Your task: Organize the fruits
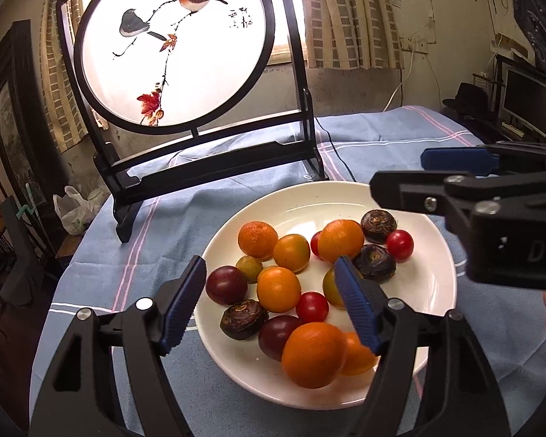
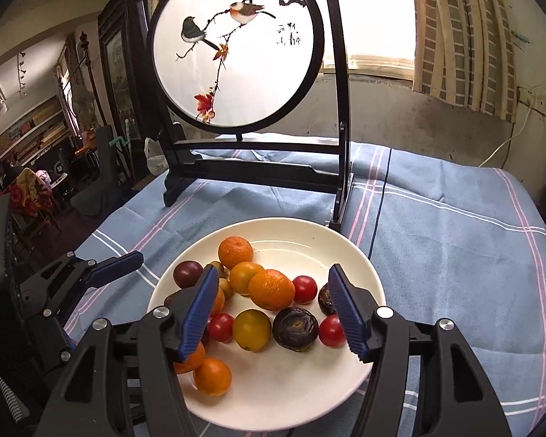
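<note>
A white plate (image 1: 429,291) on the blue cloth holds several fruits: oranges (image 1: 315,354), red cherry tomatoes (image 1: 312,306), dark purple plums (image 1: 226,285) and dark brown water chestnuts (image 1: 243,319). My left gripper (image 1: 273,302) is open and empty, low over the plate's near side. My right gripper (image 2: 273,313) is open and empty, over the same plate (image 2: 291,400), straddling a yellow tomato (image 2: 251,329) and a water chestnut (image 2: 295,328). The right gripper also shows in the left wrist view (image 1: 433,178) at the plate's right edge.
A black-framed round bird screen (image 1: 174,43) stands on the table behind the plate; it also shows in the right wrist view (image 2: 236,43). The blue striped tablecloth (image 2: 455,255) extends to the right. A black cable (image 1: 336,153) runs across the cloth by the screen's foot.
</note>
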The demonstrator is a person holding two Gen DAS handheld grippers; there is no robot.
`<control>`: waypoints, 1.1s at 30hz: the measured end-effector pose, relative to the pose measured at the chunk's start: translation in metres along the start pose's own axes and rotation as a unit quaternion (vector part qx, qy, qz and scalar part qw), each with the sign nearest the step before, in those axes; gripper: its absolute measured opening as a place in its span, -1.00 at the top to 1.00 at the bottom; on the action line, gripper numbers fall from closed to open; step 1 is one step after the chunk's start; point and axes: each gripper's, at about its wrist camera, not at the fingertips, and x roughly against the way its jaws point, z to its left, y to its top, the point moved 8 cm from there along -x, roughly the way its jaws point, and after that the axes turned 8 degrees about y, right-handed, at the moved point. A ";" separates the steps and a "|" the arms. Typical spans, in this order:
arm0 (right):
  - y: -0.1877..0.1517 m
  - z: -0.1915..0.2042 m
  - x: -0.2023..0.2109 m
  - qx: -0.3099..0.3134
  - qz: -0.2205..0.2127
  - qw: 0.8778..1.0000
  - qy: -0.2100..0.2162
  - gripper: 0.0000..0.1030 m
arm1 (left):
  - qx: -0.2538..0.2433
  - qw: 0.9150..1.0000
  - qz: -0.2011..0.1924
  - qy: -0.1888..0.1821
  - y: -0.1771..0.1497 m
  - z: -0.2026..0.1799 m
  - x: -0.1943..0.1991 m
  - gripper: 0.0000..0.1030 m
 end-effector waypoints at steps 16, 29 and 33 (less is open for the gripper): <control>-0.084 0.025 0.084 0.004 -0.062 0.993 -0.098 -0.65 | 0.040 0.996 -0.074 0.028 -0.033 0.033 0.101 -0.90; -0.105 0.040 0.083 -0.025 -0.058 0.990 -0.125 -0.77 | 0.061 0.996 -0.064 0.029 -0.062 0.042 0.123 -0.90; -0.105 0.037 0.083 -0.026 -0.058 0.990 -0.129 -0.78 | 0.053 0.996 -0.068 0.038 -0.062 0.040 0.123 -0.90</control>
